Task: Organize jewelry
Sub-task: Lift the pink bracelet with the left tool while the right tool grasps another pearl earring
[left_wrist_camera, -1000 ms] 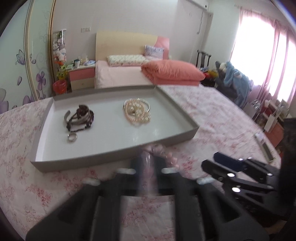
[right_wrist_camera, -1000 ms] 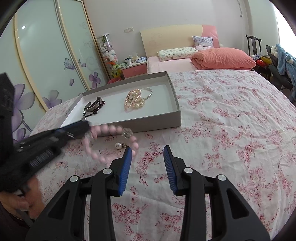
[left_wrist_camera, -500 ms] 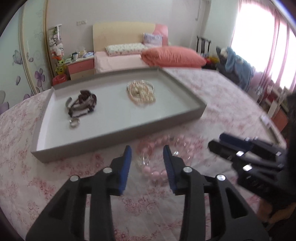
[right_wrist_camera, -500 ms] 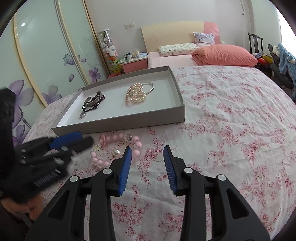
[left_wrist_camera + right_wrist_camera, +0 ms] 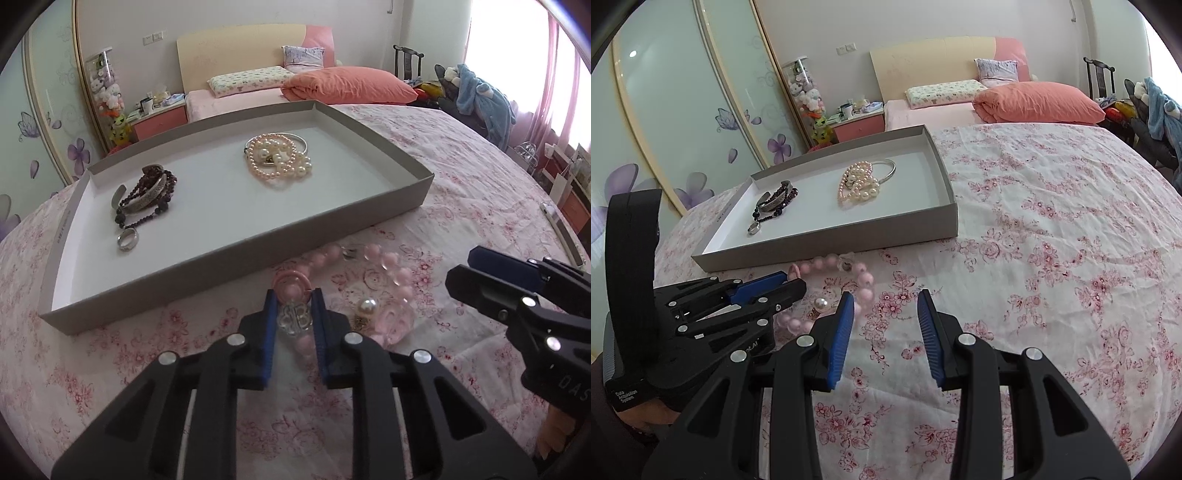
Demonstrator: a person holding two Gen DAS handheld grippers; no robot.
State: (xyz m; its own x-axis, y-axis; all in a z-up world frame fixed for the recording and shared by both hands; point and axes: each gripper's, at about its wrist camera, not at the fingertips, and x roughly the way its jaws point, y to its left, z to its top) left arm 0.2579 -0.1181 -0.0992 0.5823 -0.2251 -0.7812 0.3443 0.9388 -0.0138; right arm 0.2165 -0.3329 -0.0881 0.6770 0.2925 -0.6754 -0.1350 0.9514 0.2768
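Work surface: a bedspread (image 5: 1052,240) with a pink floral print, wrinkled, filling the near and right part of both views. Room: a second bed with a headboard (image 5: 931,70) and an orange pillow (image 5: 1038,101) at the far side; sliding wardrobe doors (image 5: 676,122) with purple flower decals on the left; a pink-curtained window (image 5: 561,74) on the right.

A shallow grey tray (image 5: 236,254) lies on the bedspread, far and left of the grippers. It holds a dark bead and metal bangle cluster (image 5: 147,195) with a silver ring (image 5: 128,239) at its left, and a pearl bracelet pile (image 5: 279,160) toward its right; the right end of the tray floor is bare.

The pink bead bracelet (image 5: 388,273) lies on the bedspread just beside the tray's near wall.

Left gripper (image 5: 293,314): fingers narrowed around a clear charm (image 5: 294,320) and pink ring (image 5: 291,282) of the bracelet; firm contact cannot be confirmed.

Right gripper (image 5: 886,328): fingers apart, holding nothing, near the bracelet's right side. Bare bedspread extends to its right.
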